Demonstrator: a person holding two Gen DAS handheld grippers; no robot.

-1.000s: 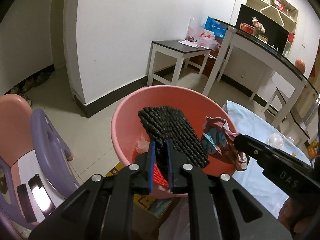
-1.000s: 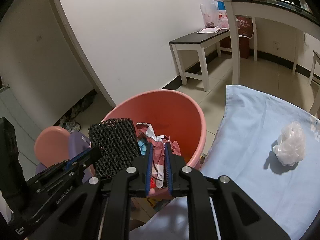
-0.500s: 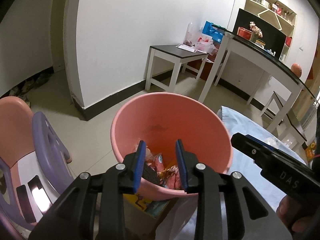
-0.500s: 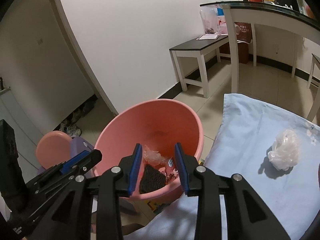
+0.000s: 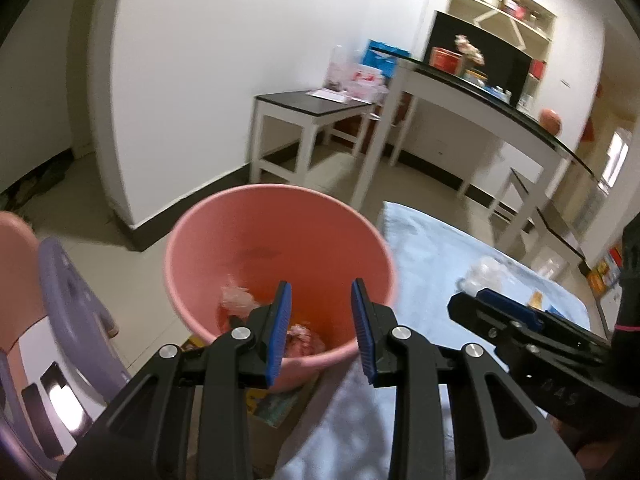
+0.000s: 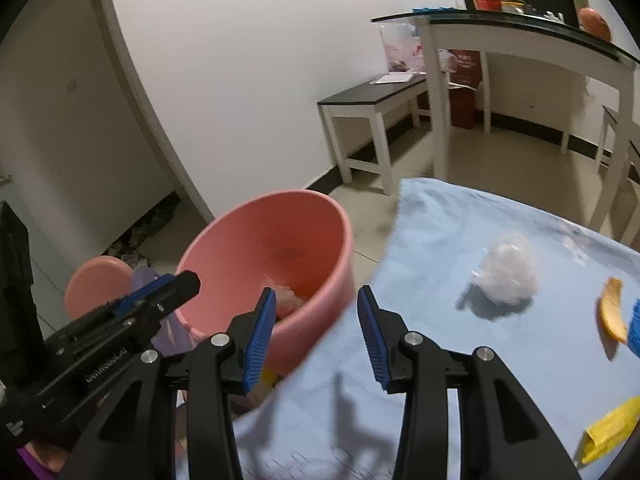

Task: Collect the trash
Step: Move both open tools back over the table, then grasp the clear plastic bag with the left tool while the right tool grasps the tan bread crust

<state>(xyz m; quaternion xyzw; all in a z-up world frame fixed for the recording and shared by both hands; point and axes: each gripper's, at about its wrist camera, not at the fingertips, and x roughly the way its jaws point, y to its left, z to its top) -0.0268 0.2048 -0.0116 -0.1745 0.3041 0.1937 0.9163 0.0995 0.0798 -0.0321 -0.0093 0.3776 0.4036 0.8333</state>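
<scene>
We find the left claw (image 5: 320,312) standing apart with nothing between its blue pads, poised over the near rim of the pink bucket (image 5: 276,216). The right claw (image 6: 316,320) is empty as well, its jaws opening at this moment, and it sits above the edge where the bucket meets the light blue cloth (image 6: 460,232) covering the worktop. Inside the bucket (image 6: 240,248) we note crumpled trash at the bottom: a clear plastic scrap (image 5: 238,298) and a reddish wrapper (image 5: 302,334), partly hidden behind the left claw's fingers. Trash remaining on the cloth comprises a crumpled clear plastic bag (image 6: 506,272) near the middle, an orange peel (image 6: 612,314) well to its right, a blue item (image 6: 634,328) cut off at the frame edge just beside the peel, and a yellow wrapper (image 6: 610,426) toward the near right corner. A purple and pink plastic chair (image 5: 68,308) stands on the floor to the left of the bucket. The view is somewhat blurred.
</scene>
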